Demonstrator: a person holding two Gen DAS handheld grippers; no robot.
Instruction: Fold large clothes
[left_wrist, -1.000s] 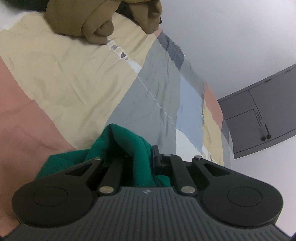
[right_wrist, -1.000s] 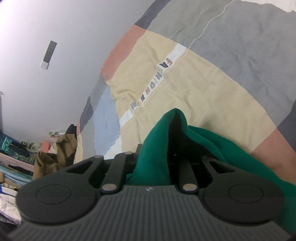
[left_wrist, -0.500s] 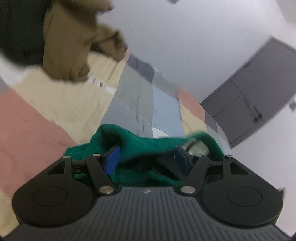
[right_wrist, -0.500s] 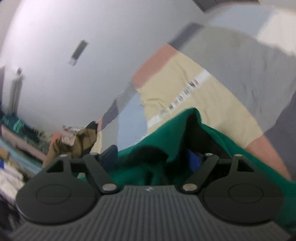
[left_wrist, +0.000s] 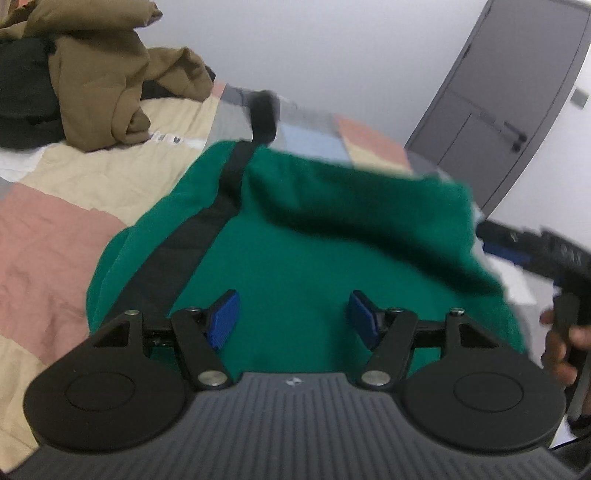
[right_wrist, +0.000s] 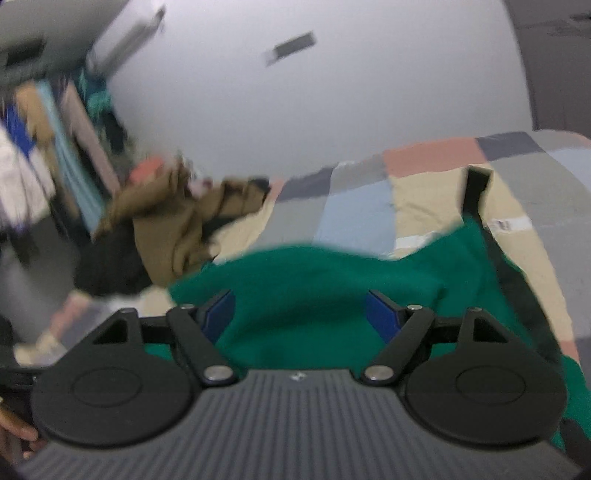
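Note:
A green garment with a black stripe lies spread on the patchwork bedspread. My left gripper is open above its near edge, blue pads apart and holding nothing. My right gripper is open too, over the same green garment, whose black stripe runs along the right. The right gripper's body and the hand holding it show at the right edge of the left wrist view.
A heap of olive-brown clothes on a dark garment lies at the bed's far left, also in the right wrist view. A grey door stands beyond the bed. Hanging clothes fill the left of the right wrist view.
Both grippers were shut on bunched green fabric a second ago. Both have opened and let it go, and the garment now lies spread flat on the bed.

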